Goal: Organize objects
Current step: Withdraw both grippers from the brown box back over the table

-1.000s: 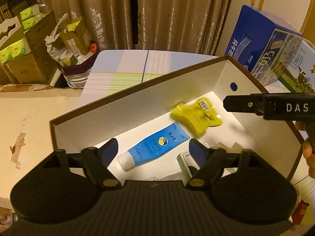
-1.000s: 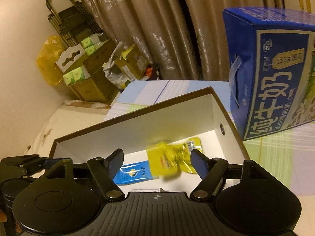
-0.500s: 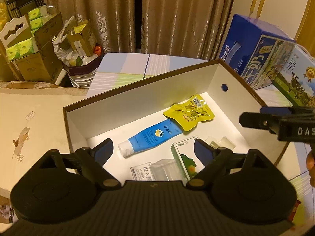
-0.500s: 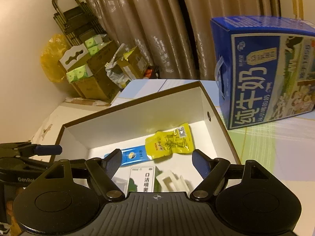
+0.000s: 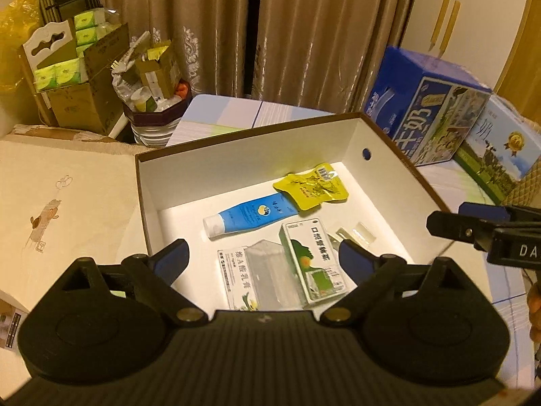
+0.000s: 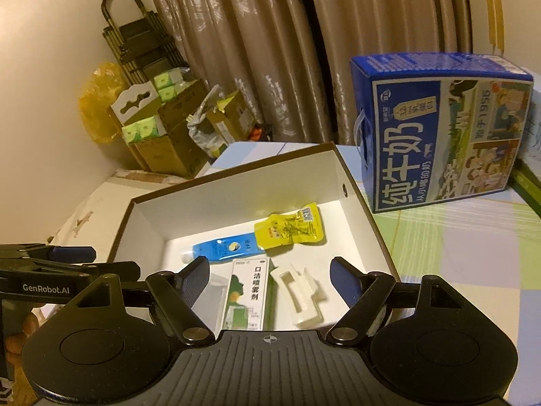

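A brown-rimmed white box (image 5: pixel 250 155) (image 6: pixel 236 199) sits on the table. Inside lie a yellow pouch (image 5: pixel 312 187) (image 6: pixel 290 228), a blue tube (image 5: pixel 248 216) (image 6: pixel 223 248), a green-and-white spray carton (image 5: pixel 312 260) (image 6: pixel 247 294), a clear plastic case (image 5: pixel 270 270) over a white medicine box (image 5: pixel 233 270), and a white plastic insert (image 6: pixel 299 296). My left gripper (image 5: pixel 262 257) hovers open above the box's near side, nothing between its fingers. My right gripper (image 6: pixel 270 275) is open and empty too, above the box's right part; it also shows at the right in the left wrist view.
Two blue milk cartons (image 5: pixel 426 115) (image 6: pixel 439 128) stand right of the box on a striped tablecloth (image 6: pixel 456 247). Cardboard boxes of tissue packs (image 5: pixel 71 77) and a full bin (image 5: pixel 152 101) crowd the back left by the curtains. A cream cloth surface (image 5: pixel 67 199) lies to the left.
The yellow pouch dropped from the right gripper into the box and now lies still. Both grippers have pulled back and up, so more of the box's contents show.
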Demonstrator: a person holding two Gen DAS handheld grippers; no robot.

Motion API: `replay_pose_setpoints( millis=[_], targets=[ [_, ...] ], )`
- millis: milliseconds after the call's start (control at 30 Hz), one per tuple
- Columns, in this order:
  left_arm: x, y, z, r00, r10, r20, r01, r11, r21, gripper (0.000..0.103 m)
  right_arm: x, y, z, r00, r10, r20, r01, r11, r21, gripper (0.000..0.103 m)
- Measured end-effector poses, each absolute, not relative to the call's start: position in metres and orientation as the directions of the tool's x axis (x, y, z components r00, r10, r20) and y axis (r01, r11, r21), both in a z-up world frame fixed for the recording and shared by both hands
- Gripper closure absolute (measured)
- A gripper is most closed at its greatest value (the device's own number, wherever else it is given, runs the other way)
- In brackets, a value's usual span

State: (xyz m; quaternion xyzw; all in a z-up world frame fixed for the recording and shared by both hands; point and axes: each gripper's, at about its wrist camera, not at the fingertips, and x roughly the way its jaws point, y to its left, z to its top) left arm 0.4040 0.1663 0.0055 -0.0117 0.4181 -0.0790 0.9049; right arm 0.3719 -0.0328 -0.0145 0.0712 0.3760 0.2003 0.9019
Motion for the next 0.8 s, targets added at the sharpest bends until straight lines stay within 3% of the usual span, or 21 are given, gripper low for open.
replay_pose_setpoints(
  millis=[800],
  targets=[
    [0.285,0.136,0.030,0.691,-0.126,-0.712,0.084,0.992,-0.094,0.001,0.257,-0.081,0.013,0.667,0.444,-0.598,-0.293,0.895,0.338,0.027]
  ],
)
